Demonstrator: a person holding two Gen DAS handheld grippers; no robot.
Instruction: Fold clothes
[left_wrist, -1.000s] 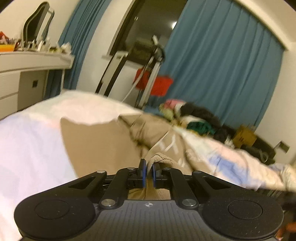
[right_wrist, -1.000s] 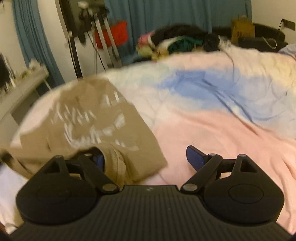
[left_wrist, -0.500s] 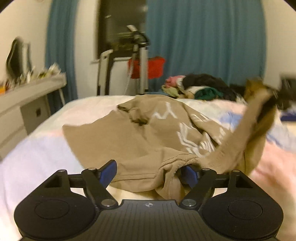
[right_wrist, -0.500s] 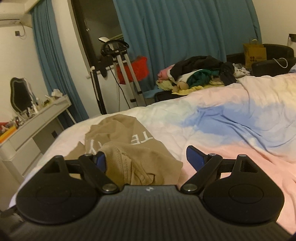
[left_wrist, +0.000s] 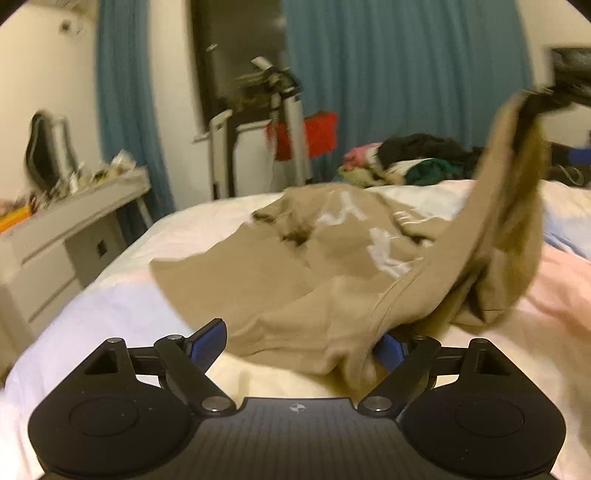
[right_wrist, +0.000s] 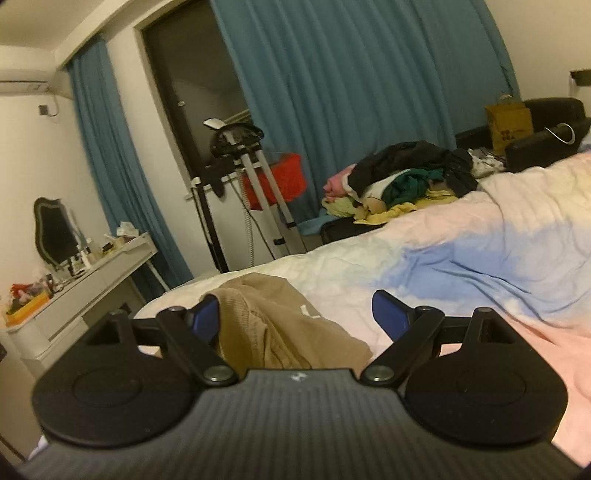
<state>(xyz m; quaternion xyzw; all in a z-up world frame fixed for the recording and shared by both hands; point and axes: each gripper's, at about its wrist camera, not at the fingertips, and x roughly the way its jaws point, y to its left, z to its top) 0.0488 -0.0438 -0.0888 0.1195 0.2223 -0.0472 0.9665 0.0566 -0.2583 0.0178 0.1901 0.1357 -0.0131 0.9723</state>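
Note:
A tan T-shirt (left_wrist: 295, 280) with white lettering lies crumpled on the pastel bedspread (left_wrist: 110, 314). My left gripper (left_wrist: 299, 343) is open, low over the bed, with the shirt's near hem lying between its blue fingers. In the left wrist view the right gripper (left_wrist: 554, 99) is raised at the upper right with one part of the shirt hanging from it. In the right wrist view my right gripper (right_wrist: 299, 317) has its jaws wide open, and tan fabric (right_wrist: 266, 325) is draped against its left finger.
A pile of mixed clothes (right_wrist: 399, 181) lies beyond the bed's far edge. A white dresser (left_wrist: 62, 236) with clutter stands to the left. An exercise machine (right_wrist: 243, 192) with a red basket stands by the blue curtains. A yellow paper bag (right_wrist: 508, 122) sits at the far right.
My left gripper opened and let go of the shirt's hem. The right gripper rose, lifting one part of the shirt off the bed.

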